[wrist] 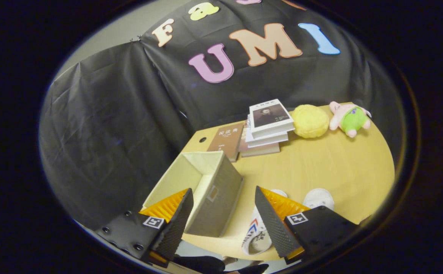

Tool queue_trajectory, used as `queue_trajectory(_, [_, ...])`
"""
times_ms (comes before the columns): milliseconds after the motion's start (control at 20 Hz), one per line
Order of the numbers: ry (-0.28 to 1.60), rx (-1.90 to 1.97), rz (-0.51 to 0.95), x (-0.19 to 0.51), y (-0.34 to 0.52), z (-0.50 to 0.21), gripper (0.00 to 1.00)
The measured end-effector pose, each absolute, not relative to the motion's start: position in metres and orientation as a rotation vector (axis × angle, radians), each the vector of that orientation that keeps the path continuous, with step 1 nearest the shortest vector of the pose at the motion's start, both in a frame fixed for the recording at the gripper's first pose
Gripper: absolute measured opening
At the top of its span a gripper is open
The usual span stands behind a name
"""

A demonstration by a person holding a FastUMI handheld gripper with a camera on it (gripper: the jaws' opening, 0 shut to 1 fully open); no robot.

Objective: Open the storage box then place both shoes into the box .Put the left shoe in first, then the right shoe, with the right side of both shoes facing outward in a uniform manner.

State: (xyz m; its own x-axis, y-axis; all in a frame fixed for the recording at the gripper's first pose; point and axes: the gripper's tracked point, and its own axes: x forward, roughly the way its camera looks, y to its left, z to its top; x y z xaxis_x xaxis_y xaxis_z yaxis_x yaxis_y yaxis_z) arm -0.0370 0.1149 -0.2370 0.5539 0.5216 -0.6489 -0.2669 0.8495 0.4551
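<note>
A beige fabric storage box (221, 194) stands open-topped on the wooden table (320, 167), and I see its pale inside. My gripper (223, 199) hangs above the table with its fingers wide apart; the box's near right wall sits between them, untouched. Two white shoes lie to the right of the box. One shoe (257, 234), with red and blue marks on its side, is partly hidden behind my right finger (271, 220). The toe of the other shoe (318, 198) pokes out beyond that finger.
A brown book (226, 139) lies flat beyond the box, next to a stack of books (269, 127). A yellow round plush (310, 121) and a pink-and-green plush toy (350, 118) sit at the table's far edge. Black cloth walls the booth.
</note>
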Motion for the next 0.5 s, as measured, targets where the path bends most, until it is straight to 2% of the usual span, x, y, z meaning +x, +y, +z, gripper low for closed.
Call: queue_trajectory(500, [1.016, 0.202, 0.438, -0.064, 0.073, -0.323, 1.00])
